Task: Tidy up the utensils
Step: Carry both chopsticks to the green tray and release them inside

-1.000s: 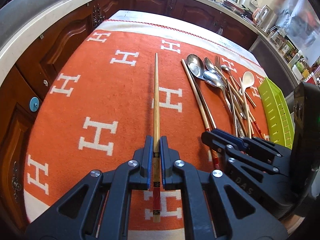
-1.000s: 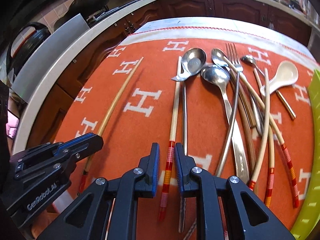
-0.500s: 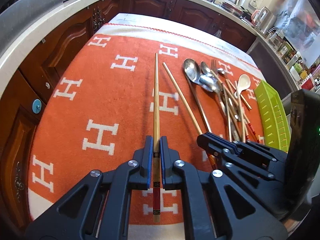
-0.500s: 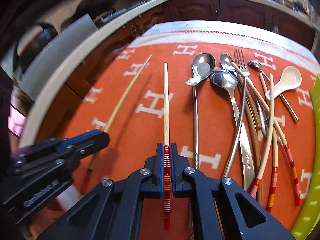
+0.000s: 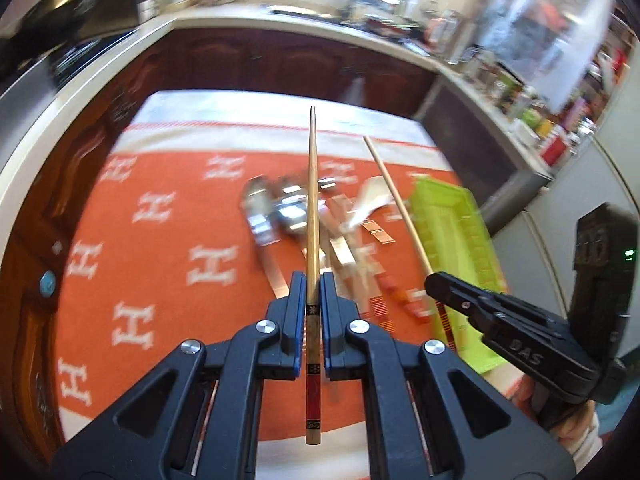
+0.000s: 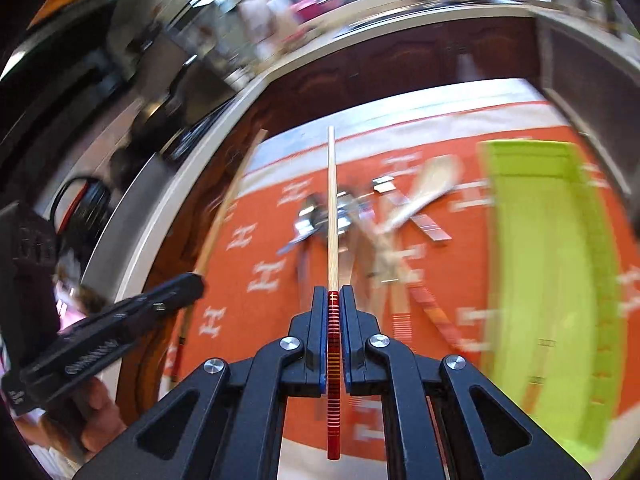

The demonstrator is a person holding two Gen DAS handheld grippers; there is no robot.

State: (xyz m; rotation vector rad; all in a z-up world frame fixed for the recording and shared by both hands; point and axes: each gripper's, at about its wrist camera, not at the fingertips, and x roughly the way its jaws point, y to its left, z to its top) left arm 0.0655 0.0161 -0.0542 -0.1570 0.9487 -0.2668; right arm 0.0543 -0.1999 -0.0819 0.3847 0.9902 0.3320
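Kitchen with dark wood cabinets, orange H-print cloth [image 5: 168, 280] over the table. Lime green tray [image 6: 548, 280] lies on the cloth ahead-right of both tongs. Blurred pile of spoons and chopsticks [image 5: 320, 220] sits on the cloth beyond the tips. Left gripper [image 5: 313, 288] clenched on a wooden chopstick [image 5: 313, 200], raised off the cloth. Right gripper [image 6: 333, 300] clenched on a red-striped chopstick [image 6: 331, 208], also airborne, pointing forward.

My left gripper [image 5: 312, 296] and right gripper [image 6: 333, 308] look alike: black angular frames, blue-lined jaws, silver round screws. White lettering marks their sides; bare skin shows at each handle.
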